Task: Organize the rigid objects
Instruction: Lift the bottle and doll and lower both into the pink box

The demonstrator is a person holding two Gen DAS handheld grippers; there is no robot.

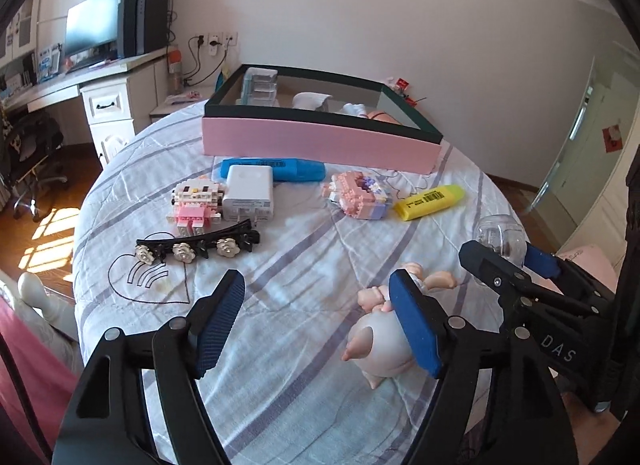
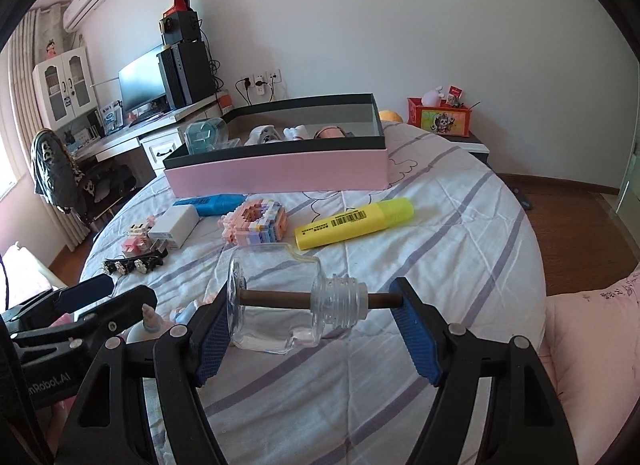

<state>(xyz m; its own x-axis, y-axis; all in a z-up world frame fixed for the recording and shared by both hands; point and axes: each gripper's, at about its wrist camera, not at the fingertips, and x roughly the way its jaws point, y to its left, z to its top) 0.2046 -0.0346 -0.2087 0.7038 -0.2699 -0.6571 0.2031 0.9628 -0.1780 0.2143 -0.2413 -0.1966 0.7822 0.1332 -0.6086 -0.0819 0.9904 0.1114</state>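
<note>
My right gripper (image 2: 316, 329) is shut on a clear glass bottle (image 2: 280, 305) with a brown stick through it, held lengthwise between the pads just above the bed; it also shows in the left wrist view (image 1: 500, 239). My left gripper (image 1: 320, 325) is open and empty, low over the bed, with a small pink doll figure (image 1: 380, 349) against its right finger. A pink box with a dark rim (image 1: 320, 141) stands at the back and holds several items. In front of it lie a blue highlighter (image 1: 296, 169), white charger (image 1: 250, 193), two block figures (image 1: 196, 205) (image 1: 360, 195), yellow highlighter (image 1: 430, 201) and black flower hair clip (image 1: 192, 249).
The round bed has a striped white cover (image 1: 304, 265). A pink pillow (image 2: 592, 345) lies at the right. A desk with monitor (image 1: 92, 25) and a chair (image 1: 32, 153) stand to the left, a red box on a nightstand (image 2: 440, 117) behind the bed.
</note>
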